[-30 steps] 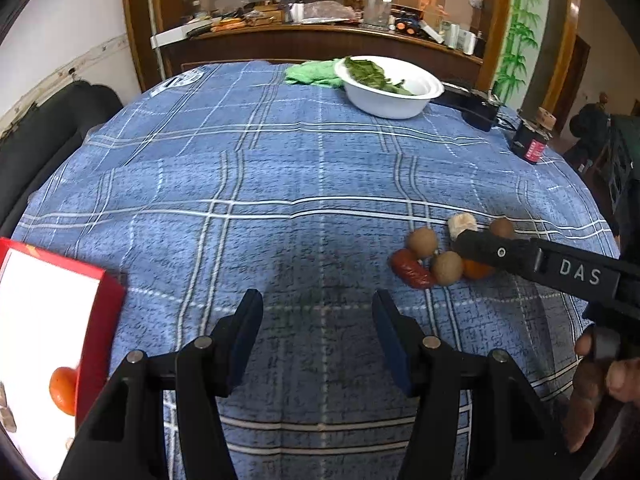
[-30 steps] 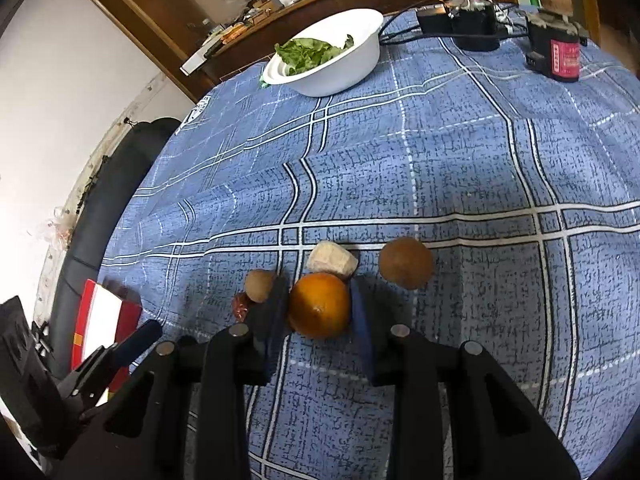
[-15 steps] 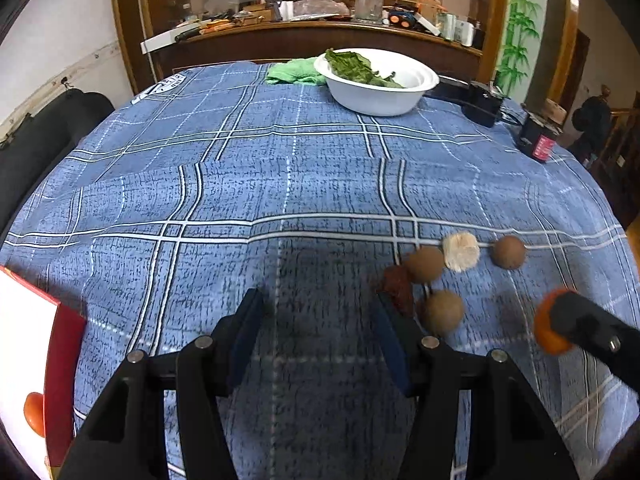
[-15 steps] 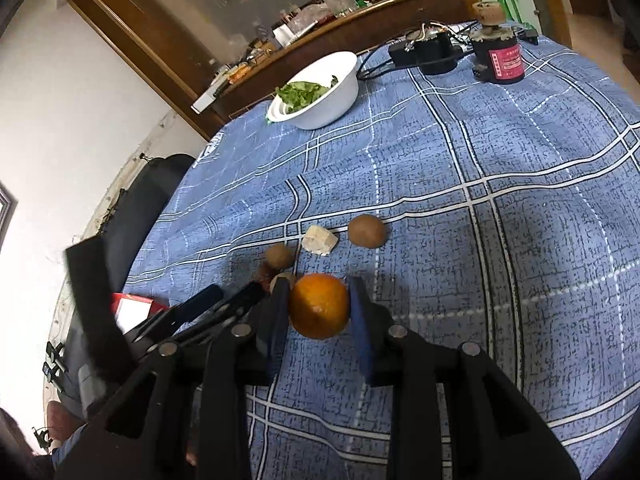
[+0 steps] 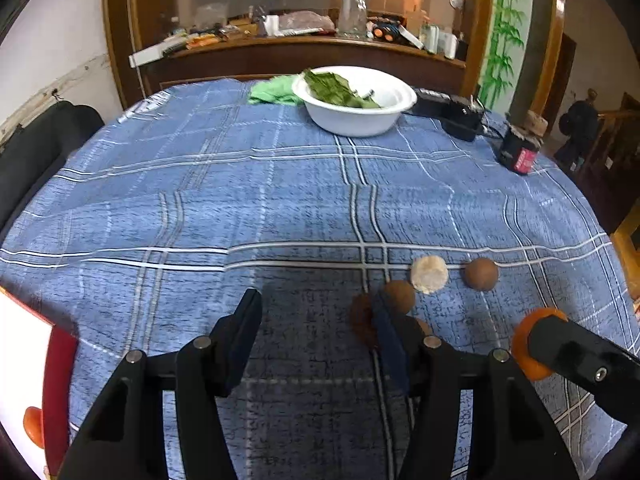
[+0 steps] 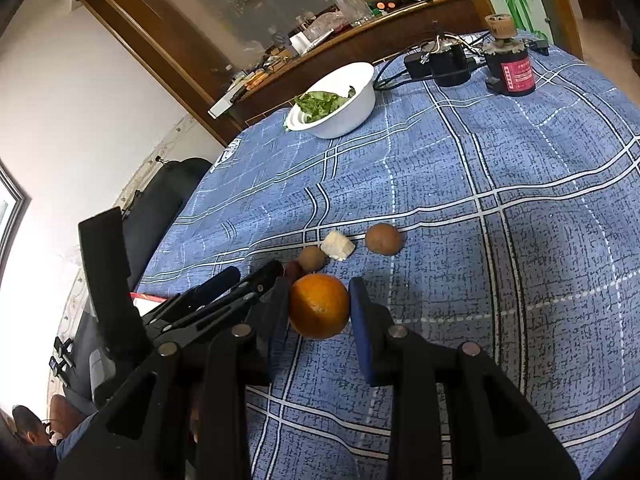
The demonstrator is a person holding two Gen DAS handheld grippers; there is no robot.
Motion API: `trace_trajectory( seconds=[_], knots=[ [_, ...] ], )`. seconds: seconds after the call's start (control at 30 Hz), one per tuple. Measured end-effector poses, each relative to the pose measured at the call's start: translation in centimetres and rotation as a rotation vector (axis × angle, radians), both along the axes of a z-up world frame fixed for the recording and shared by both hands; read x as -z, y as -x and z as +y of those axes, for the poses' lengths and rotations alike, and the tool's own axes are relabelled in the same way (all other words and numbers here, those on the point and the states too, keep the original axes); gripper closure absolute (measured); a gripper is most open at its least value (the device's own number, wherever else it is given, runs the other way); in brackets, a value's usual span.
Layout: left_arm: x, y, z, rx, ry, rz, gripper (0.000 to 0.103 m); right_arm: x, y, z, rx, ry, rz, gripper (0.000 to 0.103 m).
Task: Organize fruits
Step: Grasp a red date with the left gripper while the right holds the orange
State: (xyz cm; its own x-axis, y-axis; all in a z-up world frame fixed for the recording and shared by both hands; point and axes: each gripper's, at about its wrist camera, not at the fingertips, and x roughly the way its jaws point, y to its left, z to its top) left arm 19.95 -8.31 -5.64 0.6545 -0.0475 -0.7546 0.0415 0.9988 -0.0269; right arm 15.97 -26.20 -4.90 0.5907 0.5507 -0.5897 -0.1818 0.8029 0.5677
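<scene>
The orange (image 6: 319, 306) is sitting clamped between the right gripper (image 6: 319, 312) pads, lifted just above the blue tablecloth (image 6: 500, 168). The left gripper (image 5: 316, 336) is hanging open and empty beside the brown fruits (image 5: 481, 274) lying on the cloth.

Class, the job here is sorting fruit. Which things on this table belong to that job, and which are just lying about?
Part of the job:
- orange, held in the right hand-held gripper
- three brown fruits
- dark red fruit
- pale peeled piece
- red-edged tray

Just lying about:
- white bowl of green leaves
- green cloth
- dark jar
- black adapters
</scene>
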Motion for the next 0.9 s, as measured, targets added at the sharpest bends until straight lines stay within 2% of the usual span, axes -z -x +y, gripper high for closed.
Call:
trace_trajectory(
  seconds=[0.2,0.33,0.4,0.47,0.5,0.53,0.7,0.77,0.9],
  knots=[
    [0.0,0.3,-0.5,0.010,0.007,-0.027,0.036,-0.2,0.2,-0.1,0.002,-0.002,-0.009,0.072],
    [0.2,0.2,-0.4,0.011,0.031,-0.020,0.035,-0.3,0.3,-0.2,0.003,-0.002,-0.013,0.072],
    [0.2,0.4,0.2,0.015,0.069,-0.011,0.035,-0.4,0.4,-0.2,0.003,-0.005,-0.016,0.072],
    [0.2,0.9,0.5,0.008,0.042,-0.032,0.035,-0.5,0.5,-0.2,0.002,-0.007,-0.020,0.072],
    [0.2,0.9,0.7,0.001,0.042,-0.029,0.038,-0.6,0.5,-0.2,0.002,-0.008,-0.021,0.072],
    [0.4,0.8,1.0,0.013,0.048,-0.006,0.044,-0.6,0.5,-0.3,0.002,-0.011,-0.022,0.072],
    [0.9,0.5,0.7,0.041,0.056,0.024,0.045,-1.0,0.7,-0.2,-0.004,-0.019,-0.034,0.072],
    [1.1,0.3,0.0,0.040,0.009,0.032,0.049,-1.0,0.7,-0.2,-0.002,-0.017,-0.033,0.072],
    [1.1,-0.1,-0.7,0.054,-0.036,0.030,0.078,-0.8,0.7,-0.2,0.002,-0.015,-0.029,0.072]
  ],
)
